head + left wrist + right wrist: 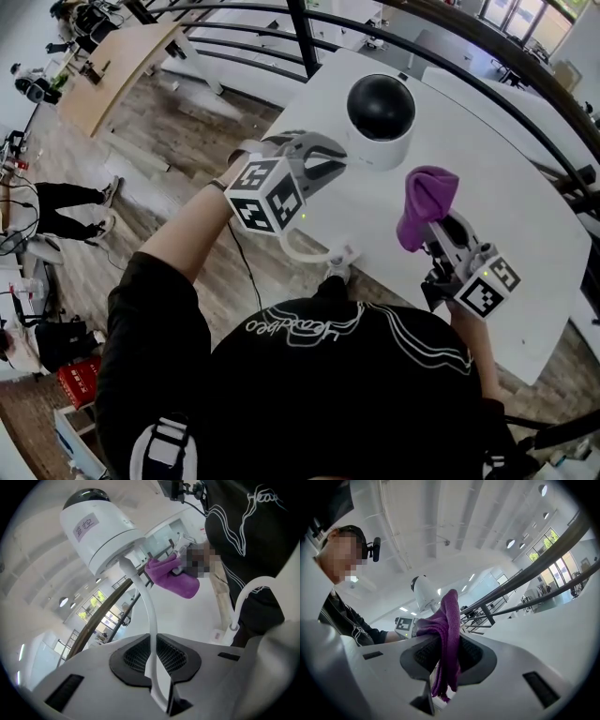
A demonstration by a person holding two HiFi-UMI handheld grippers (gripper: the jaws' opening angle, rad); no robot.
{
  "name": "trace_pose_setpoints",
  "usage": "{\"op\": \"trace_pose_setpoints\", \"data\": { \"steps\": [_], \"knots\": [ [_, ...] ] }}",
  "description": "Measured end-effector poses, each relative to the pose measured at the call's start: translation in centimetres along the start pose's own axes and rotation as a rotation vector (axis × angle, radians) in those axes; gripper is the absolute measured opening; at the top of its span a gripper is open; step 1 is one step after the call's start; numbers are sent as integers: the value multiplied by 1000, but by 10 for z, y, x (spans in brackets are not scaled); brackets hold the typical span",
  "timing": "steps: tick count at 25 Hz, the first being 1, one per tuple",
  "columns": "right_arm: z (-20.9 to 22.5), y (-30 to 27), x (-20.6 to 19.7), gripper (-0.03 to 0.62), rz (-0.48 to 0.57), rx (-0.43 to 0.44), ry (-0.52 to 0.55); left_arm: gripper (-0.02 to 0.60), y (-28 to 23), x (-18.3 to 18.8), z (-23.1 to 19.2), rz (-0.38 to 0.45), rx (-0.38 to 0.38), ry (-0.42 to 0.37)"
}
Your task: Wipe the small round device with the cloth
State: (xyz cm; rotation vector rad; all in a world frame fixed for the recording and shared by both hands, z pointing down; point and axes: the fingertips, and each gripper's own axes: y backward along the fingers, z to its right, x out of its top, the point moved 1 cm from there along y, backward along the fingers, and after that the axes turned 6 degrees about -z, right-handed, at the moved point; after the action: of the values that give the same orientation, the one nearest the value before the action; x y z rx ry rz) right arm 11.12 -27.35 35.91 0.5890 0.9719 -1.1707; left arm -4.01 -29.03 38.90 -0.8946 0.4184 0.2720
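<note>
The small round device [380, 122] sits on the white bench [511, 211], black dome up. The left gripper [154, 665] is pinched on the white cable [149, 616] running from its base, which looks like an anchor so the unit won't skid. The right gripper [443, 663] is clamped on the purple cloth [449, 620], bunched upright, near the device but apart from it, poised to wipe.
</note>
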Motion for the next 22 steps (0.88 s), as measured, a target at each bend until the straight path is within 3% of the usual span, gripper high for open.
{"op": "trace_pose_setpoints", "data": {
  "steps": [9, 22],
  "knots": [
    [3, -11, 60, 72, 91, 40, 129, 44, -3, -2, 1, 4, -11, -23],
    [-32, -30, 155, 72, 269, 223, 355, 44, -2, 1, 2, 11, -18, -16]
  ]
}}
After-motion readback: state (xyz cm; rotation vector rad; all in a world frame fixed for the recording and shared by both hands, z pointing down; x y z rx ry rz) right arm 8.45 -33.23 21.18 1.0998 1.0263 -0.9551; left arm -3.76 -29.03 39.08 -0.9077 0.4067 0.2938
